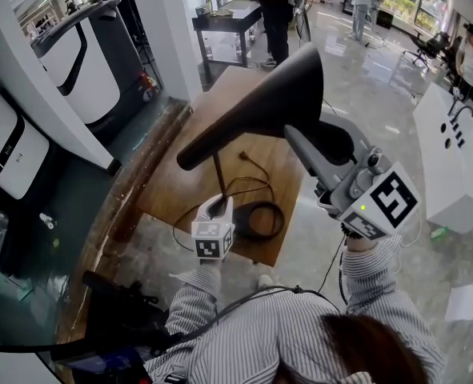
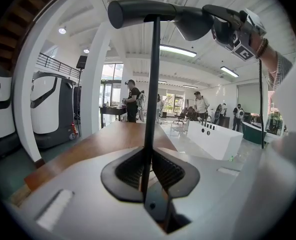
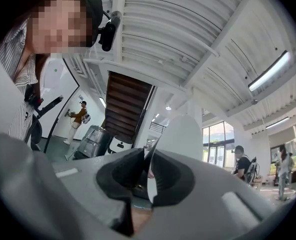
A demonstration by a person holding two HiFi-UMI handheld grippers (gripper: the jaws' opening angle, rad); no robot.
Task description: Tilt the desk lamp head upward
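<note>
The desk lamp's dark head (image 1: 260, 106) rises slantwise over the wooden table (image 1: 172, 190) on a thin stem (image 1: 218, 174). Low on that stem, my left gripper (image 1: 218, 208) is shut; the left gripper view shows the stem (image 2: 153, 84) running up from between the pads of this gripper (image 2: 149, 169) to the lamp head (image 2: 153, 11). My right gripper (image 1: 296, 138) is shut on the wide end of the head. In the right gripper view, the shade's thin rim, white inside (image 3: 180, 139), is pinched in that gripper (image 3: 149, 174). The lamp's base is hidden behind the left gripper.
The lamp's black cable (image 1: 256, 214) lies coiled on the table beside the stem. A white cabinet (image 1: 452, 158) stands to the right and white-and-black machines (image 1: 84, 62) to the left. Farther back are a dark table (image 1: 228, 18) and several people (image 1: 276, 6).
</note>
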